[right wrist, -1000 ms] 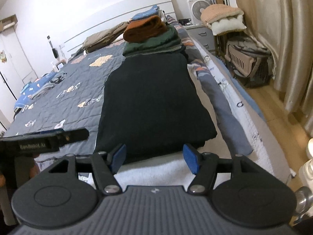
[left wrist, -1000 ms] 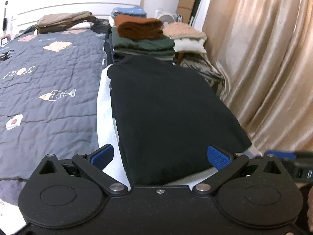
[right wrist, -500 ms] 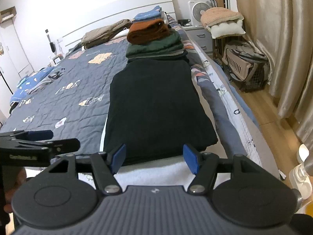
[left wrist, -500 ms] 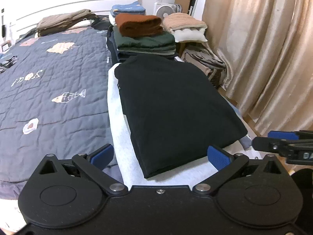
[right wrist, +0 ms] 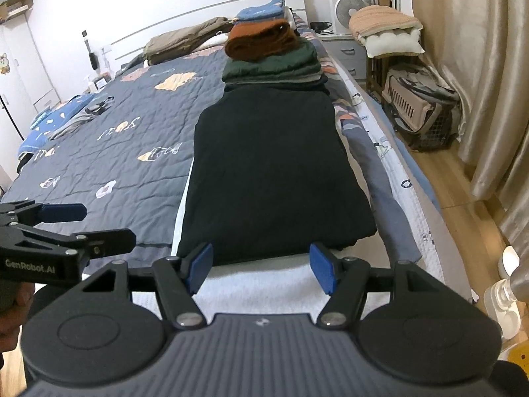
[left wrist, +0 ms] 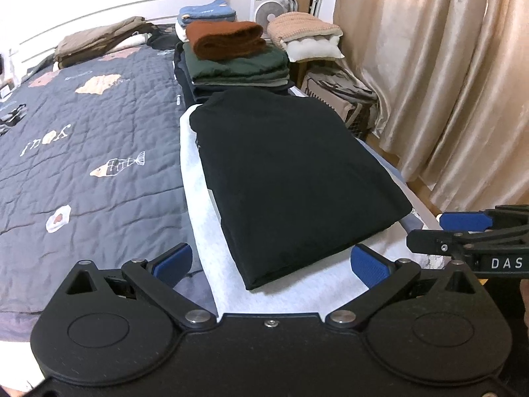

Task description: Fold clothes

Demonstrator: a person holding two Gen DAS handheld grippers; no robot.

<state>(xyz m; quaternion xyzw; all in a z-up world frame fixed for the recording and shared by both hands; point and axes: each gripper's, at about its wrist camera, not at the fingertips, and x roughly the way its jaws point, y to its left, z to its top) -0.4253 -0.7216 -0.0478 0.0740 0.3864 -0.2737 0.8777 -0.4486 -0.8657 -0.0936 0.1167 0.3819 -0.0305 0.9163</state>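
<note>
A black garment (left wrist: 291, 178) (right wrist: 271, 172) lies folded into a long rectangle on a white cloth (left wrist: 205, 198) (right wrist: 264, 287) along the bed's right side. My left gripper (left wrist: 269, 263) hovers open just short of the garment's near edge, nothing between its blue pads. My right gripper (right wrist: 261, 266) is open too, in front of the same near edge and apart from it. Each gripper shows at the side of the other's view. Beyond the garment stands a stack of folded clothes, dark green (left wrist: 234, 66) (right wrist: 274, 63) with a rust-brown piece (left wrist: 228, 38) (right wrist: 261, 38) on top.
The bed carries a dark grey quilt (left wrist: 82, 125) (right wrist: 125, 139) with fish prints. Folded brown clothes (left wrist: 99, 39) lie by the headboard. Right of the bed are beige curtains (left wrist: 446, 82), a pet carrier (right wrist: 416, 109), a fan (right wrist: 350, 10) and wooden floor (right wrist: 463, 192).
Both grippers have drawn back and risen from the black garment, so more of the white cloth and the bed shows. Both stay open.
</note>
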